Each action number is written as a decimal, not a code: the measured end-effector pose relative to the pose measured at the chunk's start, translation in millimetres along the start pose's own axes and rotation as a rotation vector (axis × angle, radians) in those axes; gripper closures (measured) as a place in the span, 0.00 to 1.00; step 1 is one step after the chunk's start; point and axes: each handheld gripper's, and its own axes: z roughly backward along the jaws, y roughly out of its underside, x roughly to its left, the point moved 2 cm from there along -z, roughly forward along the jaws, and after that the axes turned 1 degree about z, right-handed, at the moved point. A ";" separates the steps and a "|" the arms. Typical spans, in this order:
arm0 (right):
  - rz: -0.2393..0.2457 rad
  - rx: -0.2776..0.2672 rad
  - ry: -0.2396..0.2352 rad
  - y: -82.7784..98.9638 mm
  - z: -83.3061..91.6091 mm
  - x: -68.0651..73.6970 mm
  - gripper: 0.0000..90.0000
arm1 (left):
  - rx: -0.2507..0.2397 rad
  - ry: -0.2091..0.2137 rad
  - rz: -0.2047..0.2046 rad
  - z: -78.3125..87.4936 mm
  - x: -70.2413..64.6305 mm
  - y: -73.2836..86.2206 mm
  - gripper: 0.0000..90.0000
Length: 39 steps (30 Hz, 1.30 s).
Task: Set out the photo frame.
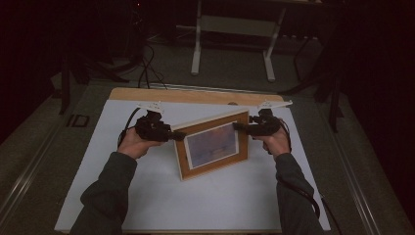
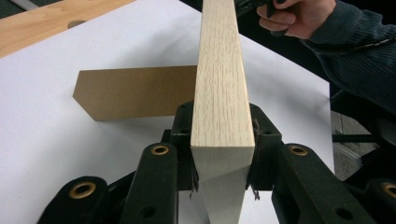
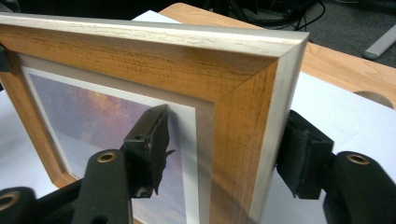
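Picture frame is standing tilted on the white sheet covering the bench, roughly mid-sheet, print facing the person; all places below are given from the frame.

Left tongs are gripping the frame's left edge; in the left gripper view the pads are pressing both faces of the pale wood edge, so this grip is holding. Right tongs are straddling the frame's upper right corner; in the right gripper view one pad is sitting in front of the print, the other behind the back edge, with a visible gap on each side; jaws are standing apart, not pinching yet.

Step in hand, as I judge it: standing the frame up on its rear prop, the brown board sticking out behind the frame. Doing it well: keeping the left grip firm; closing the right tongs on the wood border rather than the glass; easing the bottom edge down flat so the prop is bearing weight before letting go; releasing one side at a time.

Hard to make out: the prop's hinge is hidden behind the frame; whether the prop tip is touching the sheet I cannot tell; the frame's bottom edge contact is unclear; room beyond the bench is dark, only a desk leg and cables are readable.
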 end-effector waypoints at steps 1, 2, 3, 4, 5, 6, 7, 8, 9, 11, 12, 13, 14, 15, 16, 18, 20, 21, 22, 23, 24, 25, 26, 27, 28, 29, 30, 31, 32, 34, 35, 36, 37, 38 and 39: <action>0.000 0.000 0.000 0.0 0.0 0.0 0.45 | 0.001 -0.002 0.000 -0.3 0.3 -0.3 0.78; -0.009 -0.001 0.002 1.1 1.4 0.0 0.46 | 0.003 -0.008 -0.001 -0.8 1.0 -0.7 0.78; -0.009 -0.001 0.002 1.1 1.4 0.0 0.46 | 0.003 -0.008 -0.001 -0.8 1.0 -0.7 0.78; -0.011 0.000 0.003 1.3 1.8 0.1 0.47 | 0.004 -0.012 0.001 -0.9 1.5 -0.9 0.78; -0.014 0.001 0.005 2.0 2.7 0.7 0.48 | 0.002 -0.014 0.003 -1.1 2.1 -1.0 0.78; -0.014 0.001 0.005 2.0 2.7 0.7 0.48 | 0.002 -0.014 0.003 -1.1 2.1 -1.0 0.78; -0.026 -0.004 -0.003 4.7 5.4 0.7 0.51 | 0.000 -0.022 0.008 -1.1 4.0 -1.2 0.78; -0.028 -0.003 -0.004 5.4 6.4 0.9 0.52 | -0.001 -0.026 0.009 -1.1 4.3 -1.3 0.78; -0.029 -0.004 -0.003 6.1 7.0 1.1 0.52 | -0.002 -0.032 0.011 -1.1 4.5 -1.3 0.78; -0.039 0.001 -0.003 6.6 8.3 2.0 0.54 | -0.006 -0.045 0.013 -1.1 5.0 -1.4 0.78; -0.040 0.007 -0.003 6.5 8.8 2.5 0.54 | -0.007 -0.049 0.014 -1.1 5.3 -1.4 0.78; -0.043 0.012 -0.002 6.5 9.4 2.9 0.55 | -0.007 -0.049 0.014 -1.1 5.3 -1.4 0.78; -0.046 0.015 -0.002 6.5 9.7 3.2 0.55 | -0.011 -0.049 0.011 -1.1 6.1 -1.4 0.78; -0.047 0.017 -0.002 6.5 10.1 3.4 0.55 | -0.013 -0.047 0.011 -1.2 6.3 -1.3 0.78; -0.049 0.018 -0.002 6.6 10.4 3.6 0.55 | -0.015 -0.047 0.010 -1.2 6.6 -1.2 0.78; -0.053 0.016 -0.003 7.2 11.1 4.0 0.56 | -0.020 -0.047 0.012 -1.4 7.3 -1.3 0.77; -0.056 0.015 -0.001 8.1 11.9 4.7 0.57 | -0.025 -0.048 0.011 -1.2 8.2 -1.3 0.77; -0.059 0.013 -0.002 8.5 12.0 5.0 0.57 | -0.027 -0.049 0.013 -0.9 9.0 -1.2 0.77; -0.060 0.013 -0.002 8.9 12.3 5.5 0.58 | -0.032 -0.049 0.017 -0.8 9.7 -1.1 0.76; -0.059 0.013 -0.003 9.2 12.6 5.8 0.59 | -0.035 -0.048 0.020 -0.5 10.4 -1.1 0.76; -0.058 0.014 -0.005 9.5 12.8 6.2 0.59 | -0.037 -0.052 0.022 -0.2 11.1 -1.1 0.75; -0.060 0.015 -0.006 9.8 13.1 6.7 0.60 | -0.038 -0.052 0.024 -0.1 11.5 -1.1 0.75; -0.060 0.016 -0.005 10.0 13.4 7.2 0.60 | -0.039 -0.053 0.024 -0.1 11.7 -1.2 0.75; -0.058 0.016 -0.004 10.2 13.6 7.6 0.61 | -0.038 -0.054 0.025 0.0 11.9 -1.3 0.75; -0.057 0.018 -0.003 10.5 14.0 7.9 0.61 | -0.039 -0.052 0.025 0.0 12.2 -1.4 0.74; -0.059 0.018 -0.003 10.7 14.5 8.3 0.61 | -0.039 -0.051 0.024 -0.1 12.5 -1.5 0.74; -0.059 0.017 -0.002 11.1 14.9 8.6 0.62 | -0.038 -0.052 0.023 0.0 12.8 -1.6 0.74; -0.057 0.017 -0.002 11.6 15.3 8.7 0.62 | -0.040 -0.050 0.025 -0.2 13.0 -1.7 0.74; -0.060 0.017 -0.004 11.9 16.0 9.1 0.62 | -0.040 -0.049 0.025 -0.4 13.2 -1.8 0.74; -0.061 0.017 -0.004 12.8 16.9 9.4 0.63 | -0.040 -0.048 0.024 -0.5 13.8 -2.0 0.74; -0.063 0.016 -0.003 13.3 17.4 9.8 0.63 | -0.041 -0.047 0.025 -0.7 14.1 -2.1 0.73; -0.064 0.012 -0.004 14.0 17.7 10.1 0.64 | -0.041 -0.047 0.026 -0.8 14.3 -2.2 0.73; -0.064 0.012 -0.004 14.0 17.7 10.1 0.64 | -0.041 -0.047 0.026 -0.8 14.3 -2.2 0.73; -0.069 0.007 -0.004 15.3 18.5 10.6 0.64 | -0.042 -0.046 0.025 -1.0 14.7 -2.4 0.73; -0.070 0.005 -0.005 15.9 18.9 10.8 0.64 | -0.042 -0.046 0.023 -1.1 14.9 -2.5 0.72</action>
